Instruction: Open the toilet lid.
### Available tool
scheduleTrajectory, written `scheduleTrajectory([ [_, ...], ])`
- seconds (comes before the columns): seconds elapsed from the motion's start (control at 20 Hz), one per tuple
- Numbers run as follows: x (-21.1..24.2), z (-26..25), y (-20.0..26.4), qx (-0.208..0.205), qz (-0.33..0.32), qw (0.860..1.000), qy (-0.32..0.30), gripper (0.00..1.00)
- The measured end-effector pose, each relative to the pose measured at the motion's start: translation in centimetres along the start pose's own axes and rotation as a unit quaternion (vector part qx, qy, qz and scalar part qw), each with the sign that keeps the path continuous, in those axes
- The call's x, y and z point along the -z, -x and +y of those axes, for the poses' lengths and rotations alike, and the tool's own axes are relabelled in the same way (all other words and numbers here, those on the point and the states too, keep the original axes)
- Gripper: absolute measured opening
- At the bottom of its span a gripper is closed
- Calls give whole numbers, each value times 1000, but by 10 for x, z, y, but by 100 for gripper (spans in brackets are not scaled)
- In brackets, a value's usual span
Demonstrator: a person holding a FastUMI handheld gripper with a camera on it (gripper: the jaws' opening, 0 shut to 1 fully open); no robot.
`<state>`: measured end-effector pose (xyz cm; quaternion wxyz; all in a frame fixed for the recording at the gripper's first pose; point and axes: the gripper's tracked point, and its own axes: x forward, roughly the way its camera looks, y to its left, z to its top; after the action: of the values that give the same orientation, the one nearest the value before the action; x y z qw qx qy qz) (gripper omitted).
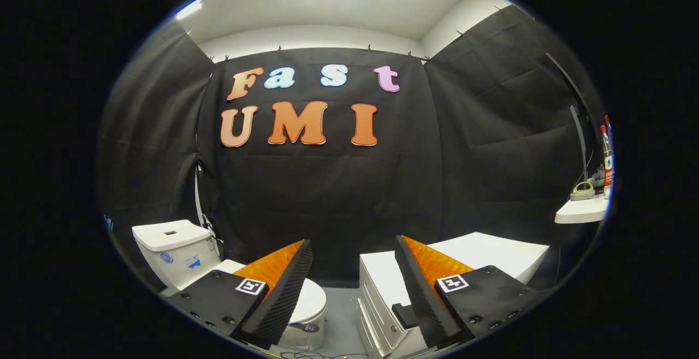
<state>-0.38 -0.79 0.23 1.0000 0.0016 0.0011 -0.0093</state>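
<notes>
The gripper holds its fingers spread wide with nothing between them, while the white toilet, tank far left, stands beyond the left finger with its lid lying flat, closed.

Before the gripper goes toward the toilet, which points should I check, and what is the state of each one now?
1. Gripper fingers open and holding nothing: ok.
2. Toilet in sight: ok, it stands beyond the left finger, tank against the black wall.
3. Toilet lid down: ok, it looks closed, though the left finger hides much of it.
4. Fingers lined up with the lid: not ok, the gap between them points at the floor strip between toilet and white cabinet.
5. Front edge of the lid free to grasp: cannot tell.
6. White cabinet clear of the path: cannot tell, it sits close behind the right finger.
</notes>
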Motion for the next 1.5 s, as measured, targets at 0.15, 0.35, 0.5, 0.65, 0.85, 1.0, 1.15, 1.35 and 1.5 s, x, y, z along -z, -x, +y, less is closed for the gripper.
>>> scheduleTrajectory([
  [0.15, 0, 0, -3, -1, 1, 1000, 1, 98],
  [0.35, -2, -1, -4, 2, 0, 1000, 2, 98],
  [0.5, -2, -3, -3, 4, 1, 1000, 1, 98],
  [0.65, -2, -3, -2, 4, 0, 1000, 2, 98],
  [0.85, -2, -1, -2, 2, 3, 1000, 3, 98],
  [1.0, -3, -2, -1, 2, 2, 1000, 3, 98],
  [1.15, -2, -3, -1, 3, 4, 1000, 3, 98],
  [1.35, -7, -3, -4, 8, -5, 1000, 10, 98],
  [1.5, -10, 6, -15, 10, -11, 1000, -9, 98],
])
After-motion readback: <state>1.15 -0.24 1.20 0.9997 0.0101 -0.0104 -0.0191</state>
